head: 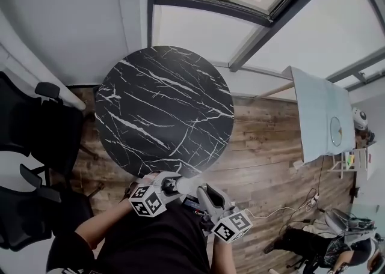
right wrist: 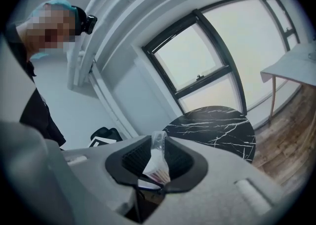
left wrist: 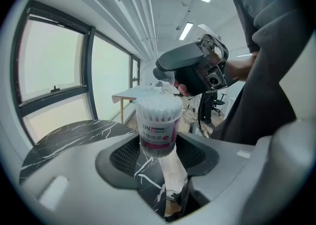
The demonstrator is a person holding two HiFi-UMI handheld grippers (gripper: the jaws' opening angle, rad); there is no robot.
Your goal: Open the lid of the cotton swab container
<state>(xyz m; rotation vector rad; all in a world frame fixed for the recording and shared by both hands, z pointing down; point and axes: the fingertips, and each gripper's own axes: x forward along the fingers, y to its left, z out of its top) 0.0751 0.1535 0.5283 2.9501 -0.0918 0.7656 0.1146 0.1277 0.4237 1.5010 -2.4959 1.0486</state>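
- The table lies ahead of and below both grippers, which hang in the air close to the person's body. A slip here would probably drop things to the floor, so both grips need to be firm.
- The left gripper has its jaws wide, clamped on the lower body of the swab container. Best to hold it steady and upright so the swabs do not spill.
- The right gripper has its jaws nearly together, pinching a thin clear piece, probably the lid. It is up and to the right of the container, well apart from it.
- The container's top shows bare swab tips, so the lid looks to be off already.
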